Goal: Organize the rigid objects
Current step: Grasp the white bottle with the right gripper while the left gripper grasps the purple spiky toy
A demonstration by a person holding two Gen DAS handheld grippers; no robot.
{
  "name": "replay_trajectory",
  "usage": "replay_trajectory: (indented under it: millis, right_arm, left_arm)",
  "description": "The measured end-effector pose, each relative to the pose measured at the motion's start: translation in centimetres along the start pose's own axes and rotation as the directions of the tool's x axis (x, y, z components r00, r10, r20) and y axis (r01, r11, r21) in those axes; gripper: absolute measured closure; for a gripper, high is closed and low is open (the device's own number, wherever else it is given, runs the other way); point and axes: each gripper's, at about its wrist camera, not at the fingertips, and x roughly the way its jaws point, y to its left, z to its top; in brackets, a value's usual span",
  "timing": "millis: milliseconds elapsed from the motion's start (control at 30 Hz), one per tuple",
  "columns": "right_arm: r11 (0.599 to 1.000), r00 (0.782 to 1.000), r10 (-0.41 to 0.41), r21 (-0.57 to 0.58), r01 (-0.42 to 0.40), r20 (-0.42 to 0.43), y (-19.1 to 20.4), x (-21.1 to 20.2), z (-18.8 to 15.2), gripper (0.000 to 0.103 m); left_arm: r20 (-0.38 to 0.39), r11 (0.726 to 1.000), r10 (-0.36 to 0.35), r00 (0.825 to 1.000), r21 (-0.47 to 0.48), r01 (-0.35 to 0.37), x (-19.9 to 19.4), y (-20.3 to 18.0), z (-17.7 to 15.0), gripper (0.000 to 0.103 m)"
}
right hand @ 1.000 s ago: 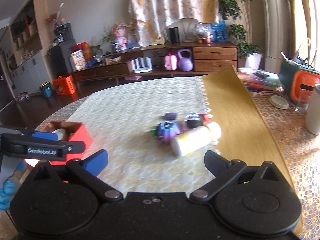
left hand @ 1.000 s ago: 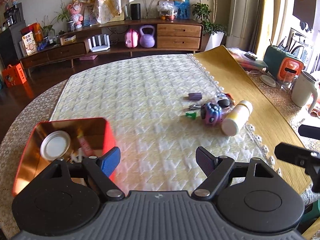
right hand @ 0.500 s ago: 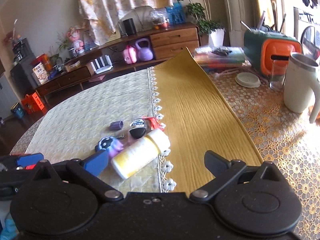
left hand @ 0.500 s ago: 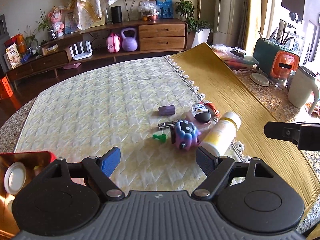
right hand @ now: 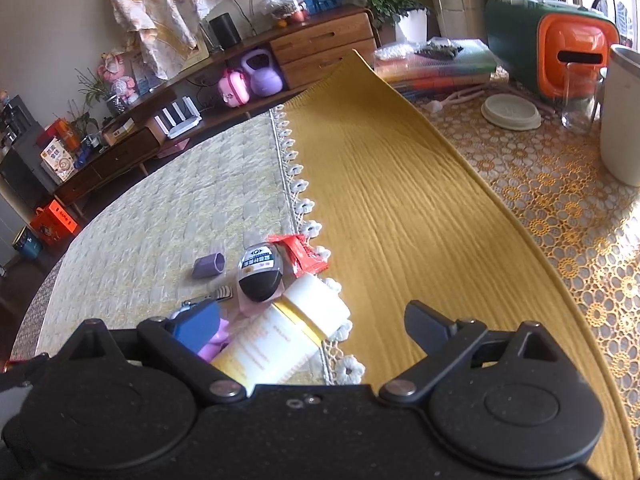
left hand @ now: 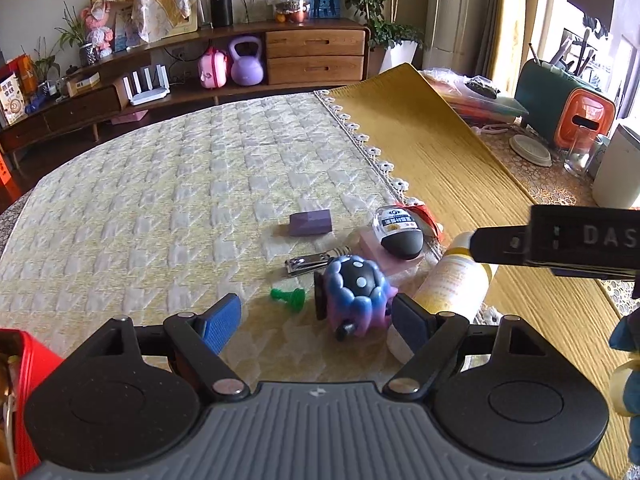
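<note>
Yellow bottle (right hand: pixel 280 340) at lace edge (right hand: pixel 298 188) | left gripper (left hand: pixel 318 320), right gripper (right hand: pixel 316 326) wide open (both empty)

**Colour rundown of your table right now**

Your quilted cloth (left hand: pixel 168 200) is pale yellow and white in a woven check; the runner (right hand: pixel 392 200) beside it is mustard gold with a white flower-lace edge; the lace tablecloth (right hand: pixel 560 216) has gold circles. The bumpy toy (left hand: pixel 354 292) is blue fading to pink, with a black white-dotted cap; bottle (left hand: pixel 452 280) is cream with a yellow band; small block (left hand: pixel 311 222) is purple; peg (left hand: pixel 288 295) is green; tin (left hand: pixel 28 360) is red; packet (right hand: pixel 302 256) is red too.
</note>
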Motion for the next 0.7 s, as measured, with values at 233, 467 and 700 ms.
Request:
replay_trajectory:
  millis: [233,467,700]
  right_arm:
    - [0.999,0.999,-0.019,0.043,0.021,-0.037,0.1,2.7,0.1,0.012]
    - [0.997,0.998,-0.033,0.073,0.038,-0.061,0.2,4.6,0.0,0.024]
    - [0.996,0.998,-0.047,0.068,0.05,-0.039,0.5,4.9,-0.3,0.041]
  left_arm:
    - [-0.012,1.0,-0.006,1.0,-0.019,0.006,2.4,-0.2,0.6,0.02]
    - [-0.007,0.999,-0.044,0.999,-0.016,0.044,3.7,-0.6,0.8,0.02]
    - [-0.015,0.995,-0.091,0.996,-0.03,0.091,4.7,-0.3,0.7,0.023]
